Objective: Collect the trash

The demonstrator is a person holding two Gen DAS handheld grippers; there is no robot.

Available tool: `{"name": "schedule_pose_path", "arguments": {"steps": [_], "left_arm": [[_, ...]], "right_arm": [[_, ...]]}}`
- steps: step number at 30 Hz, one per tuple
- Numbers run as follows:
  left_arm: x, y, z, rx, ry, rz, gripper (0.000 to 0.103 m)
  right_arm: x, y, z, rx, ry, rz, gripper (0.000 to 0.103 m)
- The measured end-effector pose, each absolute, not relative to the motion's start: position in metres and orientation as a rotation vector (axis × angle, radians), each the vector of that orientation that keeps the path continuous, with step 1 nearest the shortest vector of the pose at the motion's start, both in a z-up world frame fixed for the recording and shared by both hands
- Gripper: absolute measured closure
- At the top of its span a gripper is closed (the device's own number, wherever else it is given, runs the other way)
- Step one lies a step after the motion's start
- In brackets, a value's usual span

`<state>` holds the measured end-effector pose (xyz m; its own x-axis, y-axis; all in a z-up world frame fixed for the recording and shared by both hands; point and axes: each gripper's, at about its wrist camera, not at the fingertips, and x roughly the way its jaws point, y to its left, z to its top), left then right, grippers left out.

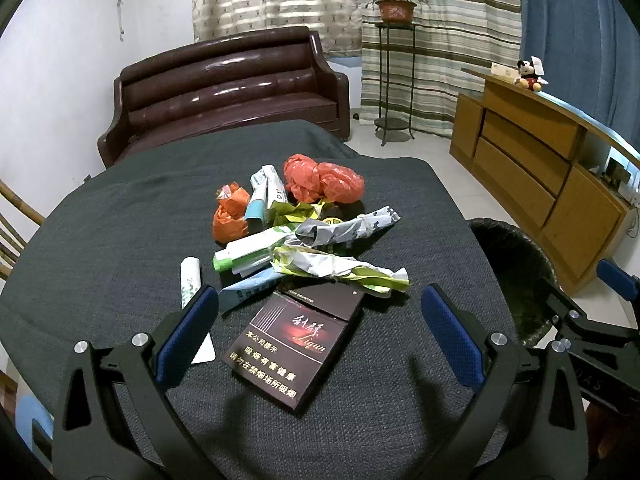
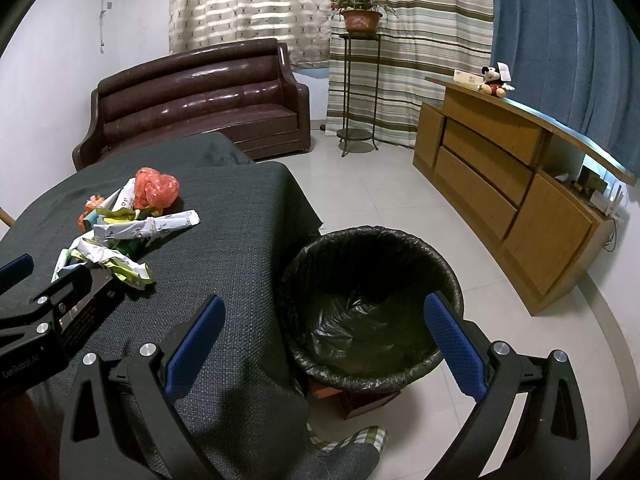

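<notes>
I am holding the left tool spread wide over the dark cigarette pack, which is lying flat on the cloth-covered worktop just in front of the trash pile. My right tool is hanging released too, gripping nothing, above the worktop's edge and the black-lined bin beside it.

My left gripper stands spread over a cigarette pack, the trash pile crowding just ahead. Bare cloth lies between pile and bin, whose mouth gapes unobstructed under my right gripper.
</notes>
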<state>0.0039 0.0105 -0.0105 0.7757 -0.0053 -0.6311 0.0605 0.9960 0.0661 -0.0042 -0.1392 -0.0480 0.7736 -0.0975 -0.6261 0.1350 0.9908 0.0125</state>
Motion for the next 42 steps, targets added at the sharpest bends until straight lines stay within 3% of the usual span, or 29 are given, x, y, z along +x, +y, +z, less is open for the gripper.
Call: {"name": "schedule_pose_path", "arguments": {"steps": [42], "left_arm": [[0.004,0.010,-0.027,0.080,0.696,-0.037,0.006]], "right_arm": [[-0.001,-0.140,-0.048,0.058,0.686,-0.124,0.006]]}}
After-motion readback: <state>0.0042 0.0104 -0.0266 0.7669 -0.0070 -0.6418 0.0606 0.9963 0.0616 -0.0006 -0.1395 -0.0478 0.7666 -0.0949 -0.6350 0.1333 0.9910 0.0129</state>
